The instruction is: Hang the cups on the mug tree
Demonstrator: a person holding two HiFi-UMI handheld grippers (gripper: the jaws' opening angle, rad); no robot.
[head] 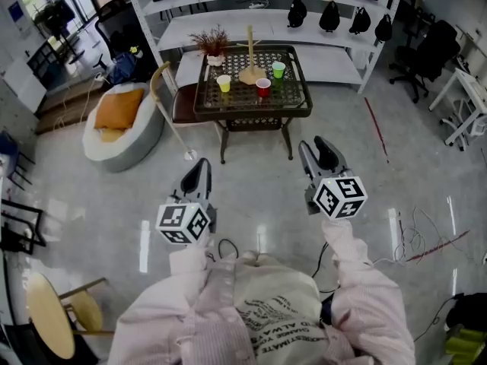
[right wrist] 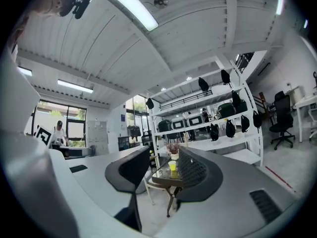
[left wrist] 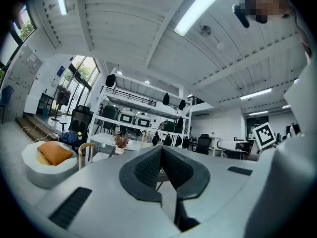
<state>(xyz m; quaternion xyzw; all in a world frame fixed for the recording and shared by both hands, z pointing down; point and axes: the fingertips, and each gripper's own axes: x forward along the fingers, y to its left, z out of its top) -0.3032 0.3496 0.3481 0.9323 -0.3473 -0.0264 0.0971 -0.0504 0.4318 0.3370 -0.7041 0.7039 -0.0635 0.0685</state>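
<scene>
left gripper (head: 201, 167): being held clenched, empty | right gripper (head: 319, 150): released, empty | cups (head: 263, 87) at 12 o'clock: being partly hidden by jaw

Pegs of the mug tree (head: 249, 52) (distant) are too small.

The table (head: 298, 106) is dark brown, its top an open lattice. On the tabletop a yellow cup (head: 224, 84) stands toward the left edge, a red cup (head: 263, 87) by the near edge and a green cup (head: 278, 69) right of the pale wooden tree (head: 249, 48). The left gripper (head: 202, 167) and the right gripper (head: 314, 146) have black jaws and cubes with black-and-white square markers. The sleeves (head: 358, 272) are pale pink.
</scene>
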